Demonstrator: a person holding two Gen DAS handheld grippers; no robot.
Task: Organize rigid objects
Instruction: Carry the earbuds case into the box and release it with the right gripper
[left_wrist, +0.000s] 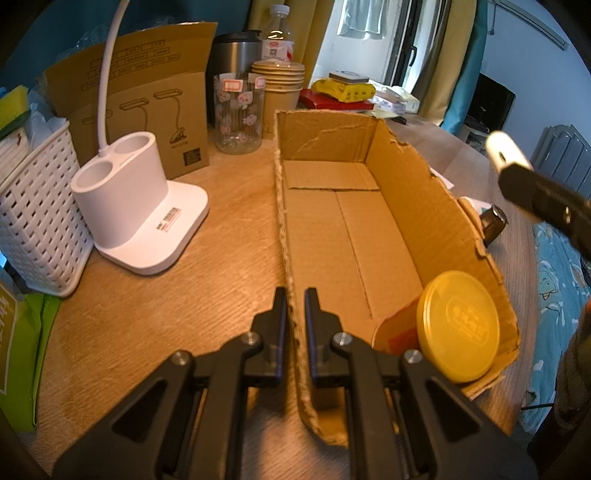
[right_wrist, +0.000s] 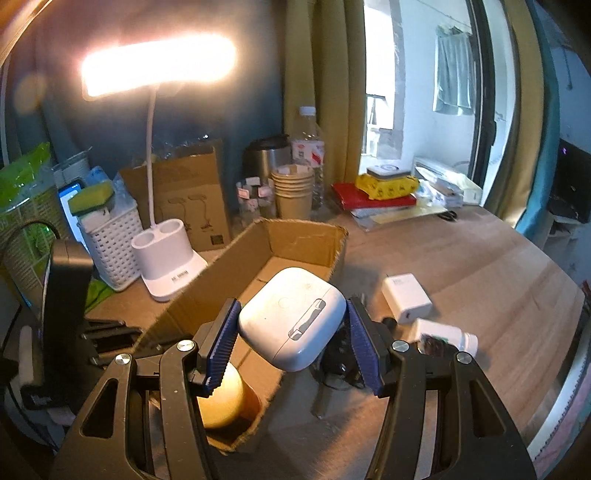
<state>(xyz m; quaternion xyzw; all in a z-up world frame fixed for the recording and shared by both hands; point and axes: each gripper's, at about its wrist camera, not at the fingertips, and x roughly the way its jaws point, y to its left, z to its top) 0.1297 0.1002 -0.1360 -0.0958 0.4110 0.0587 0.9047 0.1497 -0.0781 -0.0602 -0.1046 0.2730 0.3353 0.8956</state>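
A long open cardboard box (left_wrist: 332, 229) lies on the wooden desk. My left gripper (left_wrist: 296, 310) is shut on the box's near left wall, one finger on each side of the cardboard. A can with a yellow lid (left_wrist: 458, 325) lies in the box's near right corner. My right gripper (right_wrist: 291, 332) is shut on a white rounded earbud case (right_wrist: 295, 317), which it holds in the air over the right wall of the box (right_wrist: 303, 240). The yellow can (right_wrist: 221, 398) shows below its left finger. The case (left_wrist: 502, 147) appears blurred at the right of the left wrist view.
On the desk right of the box lie a white charger (right_wrist: 406, 295), a small white bottle (right_wrist: 447, 336) and a dark object (right_wrist: 340, 362). Left of the box stand a white lamp base (left_wrist: 140, 206), a white basket (left_wrist: 37, 221), a glass jar (left_wrist: 240, 114) and paper cups (left_wrist: 280, 81).
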